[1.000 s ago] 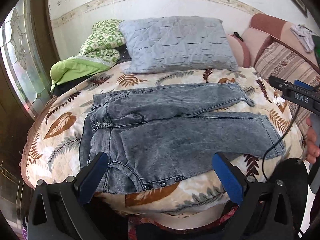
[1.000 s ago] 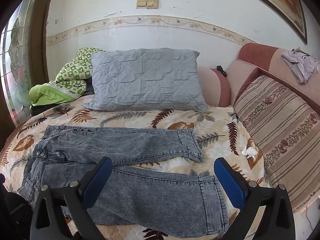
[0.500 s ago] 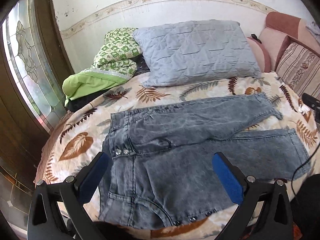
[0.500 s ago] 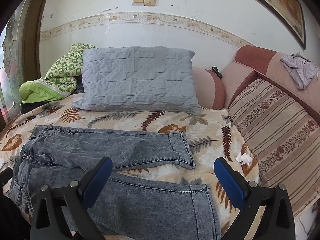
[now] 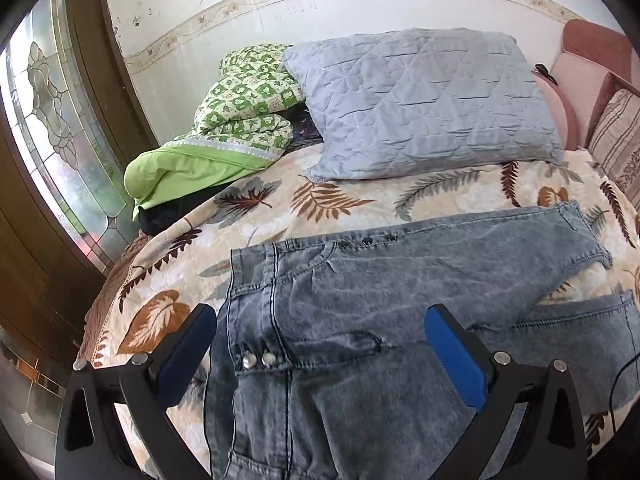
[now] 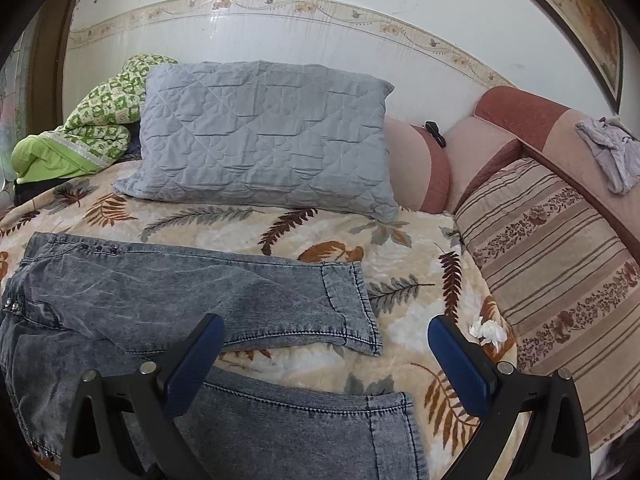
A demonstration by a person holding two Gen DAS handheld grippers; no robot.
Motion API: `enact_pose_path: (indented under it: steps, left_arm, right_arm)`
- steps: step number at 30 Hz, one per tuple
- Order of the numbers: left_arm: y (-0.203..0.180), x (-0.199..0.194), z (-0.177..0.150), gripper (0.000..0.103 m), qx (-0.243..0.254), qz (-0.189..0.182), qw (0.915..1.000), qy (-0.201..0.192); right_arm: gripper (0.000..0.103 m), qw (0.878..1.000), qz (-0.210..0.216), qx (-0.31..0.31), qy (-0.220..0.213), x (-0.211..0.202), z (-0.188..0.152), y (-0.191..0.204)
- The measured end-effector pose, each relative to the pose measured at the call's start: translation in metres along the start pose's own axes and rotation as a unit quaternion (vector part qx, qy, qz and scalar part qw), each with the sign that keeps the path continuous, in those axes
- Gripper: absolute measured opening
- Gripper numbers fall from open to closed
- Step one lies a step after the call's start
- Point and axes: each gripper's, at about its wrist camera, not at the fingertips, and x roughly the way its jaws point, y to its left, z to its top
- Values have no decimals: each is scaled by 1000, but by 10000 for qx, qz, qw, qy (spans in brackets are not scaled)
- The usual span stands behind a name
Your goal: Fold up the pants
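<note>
Item, pants [image 5: 400, 320]: long axis left-to-right across frame on bed [image 5: 340, 200], waistband lower left beneath my left gripper [image 5: 320, 348], hems beneath right gripper [image 6: 326, 356]; both fingers wide, empty.

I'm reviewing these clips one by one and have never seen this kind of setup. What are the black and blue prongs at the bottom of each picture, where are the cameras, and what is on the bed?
There is no robot. A person holds a two-finger gripper in each hand, and each gripper carries a wide-angle camera that looks forward along its fingers. The prongs are those fingers. One picture comes from the left gripper, the other from the right gripper. Both are open and hold nothing.

On the leaf-patterned bedspread lies a pair of grey jeans, spread flat and not yet folded. The left view looks at the waist end with its metal buttons, the right view at the two leg ends. Behind them lie a grey quilted pillow and a green bundled blanket. A crumpled white tissue lies beside a striped cushion.
</note>
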Motion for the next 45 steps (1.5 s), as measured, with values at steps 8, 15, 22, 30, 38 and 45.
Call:
enact_pose_path:
  steps: [8,15,22,30,38,45]
  left_arm:
    - [27,75,36,103,-104,117,9992,374]
    - [76,182,54,103,-448,218,9890,1396]
    - [119,236,71,103,-886,169,9794,1809]
    - [128,266,68,100,-853,-176,9704,2254]
    - [127,285,66,65,-1113,-769,9584,2515]
    - [152,263,69,26,-1231,-873,9617,2287]
  right_arm:
    - [103,9989,15,-78,463,76,12,-5]
    - [102,9923,317,1,1200,178,27,-33]
    - [101,9824,738,182,1704,251,38,-50]
    - [85,9690,864,419,2277,319,37,-41]
    - [43,9681,1171,661,2113,310,34,-46]
    - [23,9754,1194,501,1784,289,42,-39]
